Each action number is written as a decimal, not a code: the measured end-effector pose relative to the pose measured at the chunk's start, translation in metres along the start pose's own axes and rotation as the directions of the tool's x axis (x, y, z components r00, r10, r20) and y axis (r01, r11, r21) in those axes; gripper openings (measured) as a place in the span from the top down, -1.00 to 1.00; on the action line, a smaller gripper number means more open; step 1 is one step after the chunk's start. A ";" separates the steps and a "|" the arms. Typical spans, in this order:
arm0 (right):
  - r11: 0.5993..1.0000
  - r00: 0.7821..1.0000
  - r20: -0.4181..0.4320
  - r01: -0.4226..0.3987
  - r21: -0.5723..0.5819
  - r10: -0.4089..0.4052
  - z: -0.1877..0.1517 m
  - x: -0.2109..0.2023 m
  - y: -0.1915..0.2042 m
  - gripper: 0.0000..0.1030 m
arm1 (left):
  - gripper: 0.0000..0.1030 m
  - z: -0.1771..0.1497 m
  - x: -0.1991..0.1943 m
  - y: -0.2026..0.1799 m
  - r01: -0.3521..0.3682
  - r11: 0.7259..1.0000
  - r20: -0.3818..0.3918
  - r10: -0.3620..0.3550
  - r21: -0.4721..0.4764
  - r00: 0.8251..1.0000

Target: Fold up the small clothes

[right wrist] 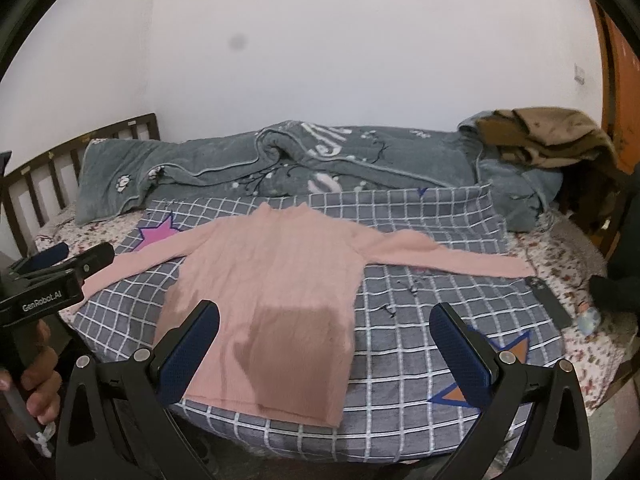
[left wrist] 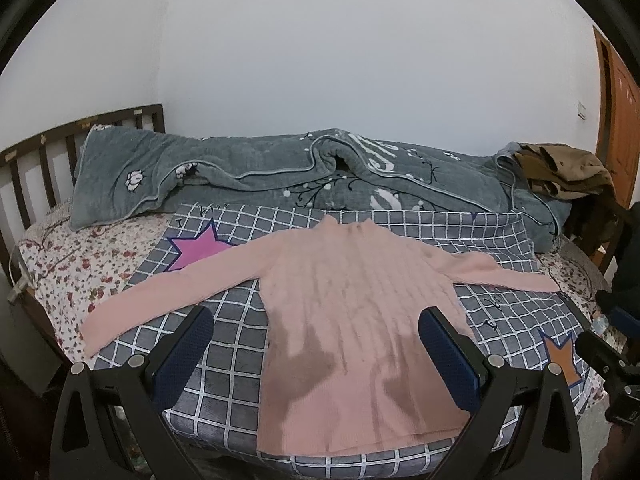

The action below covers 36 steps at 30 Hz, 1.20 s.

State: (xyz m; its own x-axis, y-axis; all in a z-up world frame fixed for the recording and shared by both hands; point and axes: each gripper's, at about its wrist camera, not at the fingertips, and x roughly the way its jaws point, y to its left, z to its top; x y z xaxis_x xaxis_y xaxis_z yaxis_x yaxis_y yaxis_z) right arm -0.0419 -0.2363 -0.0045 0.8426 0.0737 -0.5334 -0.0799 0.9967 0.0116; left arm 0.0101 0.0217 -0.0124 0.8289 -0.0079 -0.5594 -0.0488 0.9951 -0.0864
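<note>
The bed (left wrist: pixel 52 280) carries everything: one grey checked blanket (left wrist: pixel 224 360) spread across its near half, and on that one pink ribbed sweater (left wrist: pixel 344 320), lying flat, hem nearest, collar far, both sleeves stretched out left and right. One rumpled grey quilt (left wrist: pixel 260 168) lies along the far side, with one heap of brown clothing (left wrist: pixel 560 172) at the far right.

The sweater looks light, soft and limp, a knit likely to sag and stretch wherever it is lifted, and to cling a little to the fuzzy blanket instead of sliding. The two cuffs or the two hem corners seem the best holds, pinching a single layer; a sleeve end would fold inward easily.

One left gripper (left wrist: pixel 316 354) hovers over the sweater's lower body, spread wide and empty. One right gripper (right wrist: pixel 326 354) hangs above the hem's right side, likewise spread and holding nothing.
</note>
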 end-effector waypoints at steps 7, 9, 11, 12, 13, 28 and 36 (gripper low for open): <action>0.999 0.999 -0.038 0.031 -0.019 -0.032 -0.013 0.028 0.002 -0.99 | -1.00 -0.016 0.034 0.029 -0.052 0.998 -0.042 0.050 -0.034 0.998; 1.000 0.997 -0.066 0.028 -0.014 -0.029 -0.017 0.041 0.003 -0.99 | -1.00 -0.021 0.044 0.039 -0.066 0.997 -0.056 0.063 -0.046 0.996; 1.000 0.996 -0.086 0.021 -0.004 -0.021 -0.020 0.051 0.003 -1.00 | -1.00 -0.027 0.056 0.051 -0.089 0.994 -0.072 0.085 -0.059 0.994; 1.000 0.995 -0.099 0.020 0.000 -0.020 -0.021 0.057 0.004 -0.99 | -1.00 -0.029 0.061 0.057 -0.097 0.993 -0.077 0.092 -0.064 0.993; 1.000 0.994 -0.110 0.022 0.002 -0.021 -0.023 0.064 0.005 -0.99 | -1.00 -0.033 0.067 0.067 -0.105 0.992 -0.083 0.099 -0.065 0.992; 0.997 0.997 -0.059 -0.059 -0.043 0.057 -0.025 0.134 0.009 -0.99 | -0.99 -0.061 0.137 0.192 -0.222 0.918 -0.148 0.182 -0.328 0.972; 0.995 0.988 -0.142 -0.069 -0.067 0.059 -0.014 0.191 0.021 -0.99 | -0.96 -0.074 0.159 0.249 -0.225 0.839 -0.136 0.181 -0.496 0.974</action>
State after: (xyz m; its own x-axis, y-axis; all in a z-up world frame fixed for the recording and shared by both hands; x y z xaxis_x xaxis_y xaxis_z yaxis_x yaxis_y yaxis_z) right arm 0.1104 -0.2019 -0.1178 0.7524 0.1269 -0.6464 -0.1732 0.9849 -0.0082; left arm 0.0885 0.2610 -0.1836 0.7230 0.1588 -0.6723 -0.5038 0.7871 -0.3558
